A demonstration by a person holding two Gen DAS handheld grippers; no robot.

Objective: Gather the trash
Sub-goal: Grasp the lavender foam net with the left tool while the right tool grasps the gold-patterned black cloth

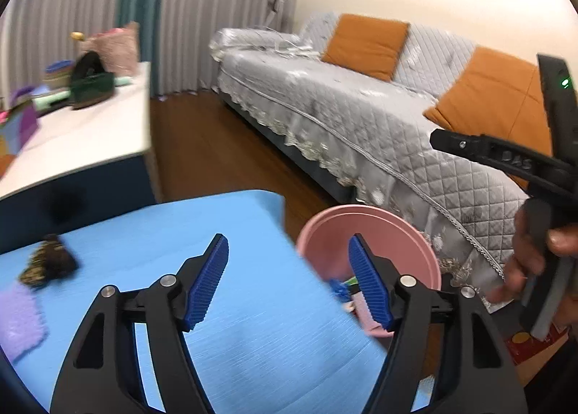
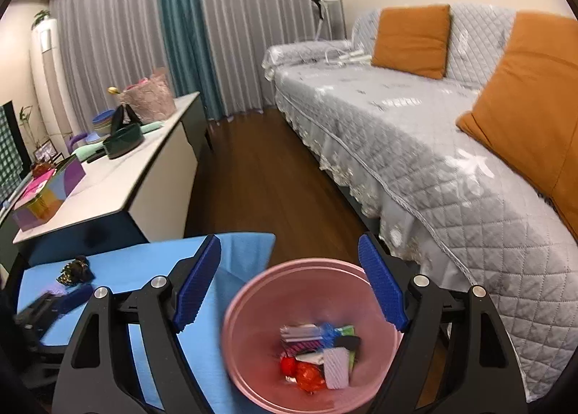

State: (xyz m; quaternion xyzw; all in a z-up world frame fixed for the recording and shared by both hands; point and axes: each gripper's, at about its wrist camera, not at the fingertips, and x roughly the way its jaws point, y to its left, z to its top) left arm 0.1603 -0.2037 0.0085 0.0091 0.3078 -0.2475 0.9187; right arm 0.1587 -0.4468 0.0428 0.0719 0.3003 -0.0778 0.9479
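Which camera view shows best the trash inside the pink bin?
The right wrist view: it looks down into the pink bin, showing the trash. The left wrist view shows the bin from the side, with little trash visible.

A long sofa [image 2: 415, 146] with a grey quilted cover runs down the right side of the room. Two orange cushions [image 2: 412, 40] lean on its back, well apart. Some white cables [image 2: 343, 56] lie at its far end. Grey curtains [image 2: 253, 16] with a teal strip [image 2: 180, 24] hang on the far wall. The floor [image 2: 260, 175] is brown wood. On the left is a long white table [image 2: 119, 179]. On it sit a dark green round box [image 2: 123, 141], a pink basket [image 2: 150, 101], a stack of bowls [image 2: 103, 123] and a bright box [image 2: 50, 193]. A tall white air cooler [image 2: 45, 63] stands in the far corner.
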